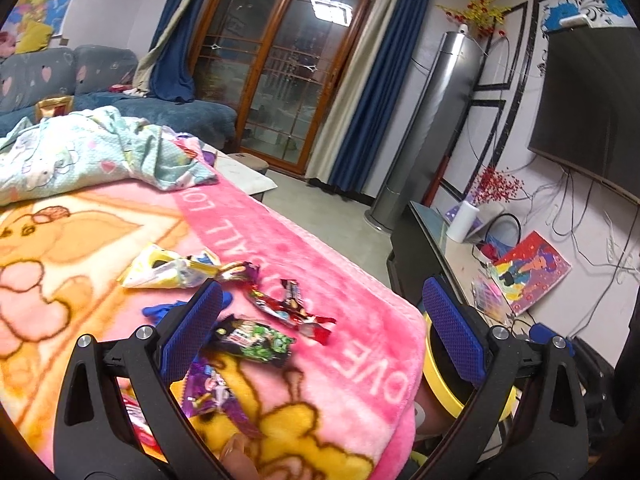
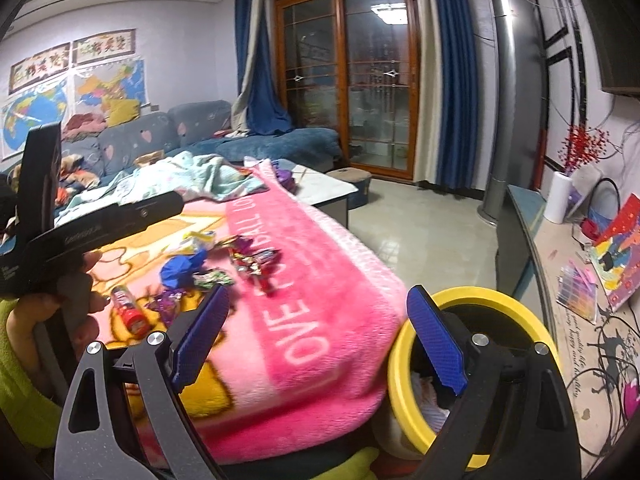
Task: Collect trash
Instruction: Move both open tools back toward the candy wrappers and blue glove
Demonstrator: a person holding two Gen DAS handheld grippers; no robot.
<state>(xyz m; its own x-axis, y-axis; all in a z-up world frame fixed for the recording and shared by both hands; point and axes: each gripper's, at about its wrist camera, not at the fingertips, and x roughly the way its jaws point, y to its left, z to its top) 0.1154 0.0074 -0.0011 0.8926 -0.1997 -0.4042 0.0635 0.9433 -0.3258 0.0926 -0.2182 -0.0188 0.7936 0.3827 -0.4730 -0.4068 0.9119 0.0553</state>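
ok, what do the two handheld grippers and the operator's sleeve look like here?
Both match: the left gripper and right gripper have black triangular-cutout arms, silver screws and blue textured pads. From the right wrist view, the left unit's black body carries faint white lettering. The sleeve is fuzzy yellow-green.

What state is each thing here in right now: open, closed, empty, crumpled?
Left hand-held gripper: open, holding nothing.
Right hand-held gripper: open, holding nothing.
Yellow-rimmed bin: open top, something pale inside.
Candy wrappers: crumpled, loose on the blanket.
Pink blanket: spread flat.
Glass doors: closed.
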